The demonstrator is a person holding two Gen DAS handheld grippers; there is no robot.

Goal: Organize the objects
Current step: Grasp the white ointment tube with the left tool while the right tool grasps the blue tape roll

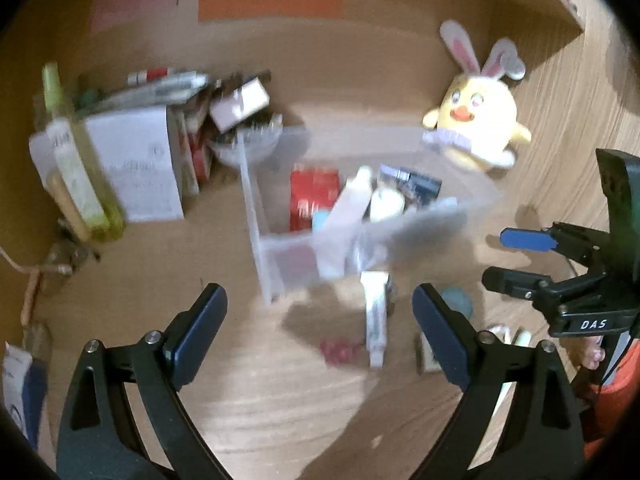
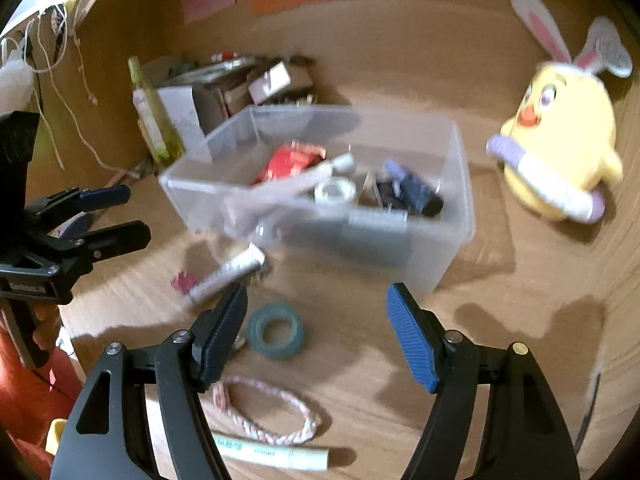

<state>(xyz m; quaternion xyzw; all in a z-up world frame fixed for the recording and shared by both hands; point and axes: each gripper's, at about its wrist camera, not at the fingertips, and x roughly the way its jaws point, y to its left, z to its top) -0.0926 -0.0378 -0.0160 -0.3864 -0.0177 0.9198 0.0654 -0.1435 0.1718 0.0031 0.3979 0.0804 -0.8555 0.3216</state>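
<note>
A clear plastic bin [image 1: 276, 252] [image 2: 452, 208] stands mid-desk and holds a red packet [image 1: 314, 196], a white tube and dark small items. In front of it lie a white tube [image 1: 376, 316] [image 2: 228, 274], a small pink thing [image 1: 340, 352] and a teal tape roll [image 2: 276, 330]. Nearer the right wrist camera lie a pink-white braided cord [image 2: 272, 416] and a pale green tube [image 2: 272, 454]. My left gripper [image 1: 320, 320] hovers open in front of the bin, with nothing between its fingers. My right gripper [image 2: 318, 320] is open above the tape roll and touches nothing.
A yellow plush chick with bunny ears [image 1: 476, 120] [image 2: 560, 148] sits right of the bin. Boxes [image 1: 132, 168] and a green bottle [image 1: 76, 168] crowd the back left corner. Coloured paper notes [image 1: 272, 0] hang on the back wall. Each gripper shows at the edge of the other's view.
</note>
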